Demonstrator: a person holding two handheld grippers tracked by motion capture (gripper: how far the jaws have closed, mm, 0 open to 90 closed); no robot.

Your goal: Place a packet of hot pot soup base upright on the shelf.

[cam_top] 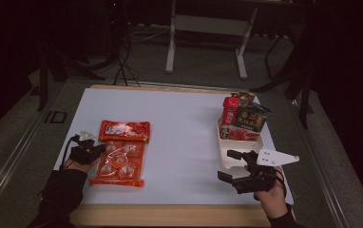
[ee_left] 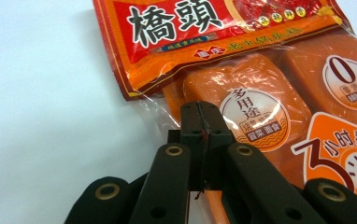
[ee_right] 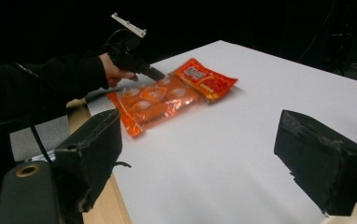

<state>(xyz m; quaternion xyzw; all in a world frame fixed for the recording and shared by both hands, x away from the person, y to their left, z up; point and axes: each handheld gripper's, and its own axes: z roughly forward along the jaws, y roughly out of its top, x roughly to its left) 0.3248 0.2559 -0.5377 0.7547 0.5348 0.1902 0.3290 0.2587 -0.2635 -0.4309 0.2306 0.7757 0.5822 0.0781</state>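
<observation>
High view overhead, facing forward; left gripper view close on orange packet (ee_left: 260, 93); right gripper view, dim, shares it.

The black two-jaw left gripper (cam_top: 94, 149) sat low at the table's left, fingers (ee_left: 200, 135) pressed together. The black right gripper (cam_top: 232, 166) hovered near the front edge, fingers (ee_right: 321, 158) spread wide apart.

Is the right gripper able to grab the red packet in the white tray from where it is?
Probably yes. The right gripper sits open just in front of the white tray, and the red packet stands at the tray's far end with nothing between them.
</observation>
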